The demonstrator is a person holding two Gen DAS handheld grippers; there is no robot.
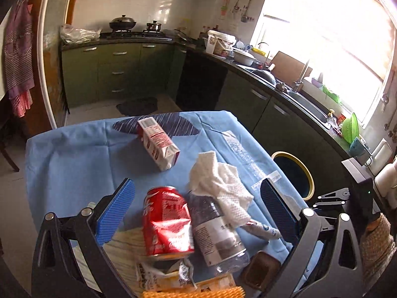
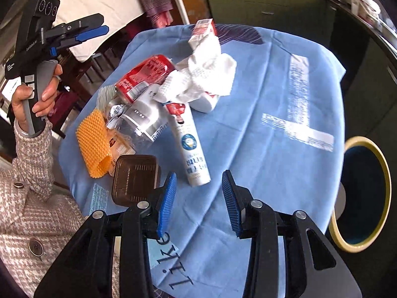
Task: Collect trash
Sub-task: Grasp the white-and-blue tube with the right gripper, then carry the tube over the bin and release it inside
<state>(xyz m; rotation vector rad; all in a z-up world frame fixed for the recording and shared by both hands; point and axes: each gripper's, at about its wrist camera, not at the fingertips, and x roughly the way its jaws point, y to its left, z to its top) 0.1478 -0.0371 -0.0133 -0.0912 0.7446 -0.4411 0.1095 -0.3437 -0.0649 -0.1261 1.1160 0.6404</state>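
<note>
The trash lay heaped toward the near left part of the tabletop (image 2: 273, 94), on its blue cloth: a dented red can (image 1: 166, 221) touching a clear plastic bottle (image 1: 218, 236), a crumpled white tissue (image 1: 218, 181) draped over the bottle's top, a white tube (image 2: 191, 146) beside them, and a milk carton (image 1: 158, 144) apart, nearer the far edge. The bin (image 2: 362, 193) stood open just off the right edge. The left gripper (image 1: 198, 213) hovered spread wide over can and bottle, holding nothing; the right gripper (image 2: 198, 198) hung released at the near edge. I'd have taken the can alone, closing across its dented waist and lifting straight up so the tissue and bottle weren't dragged along.
</note>
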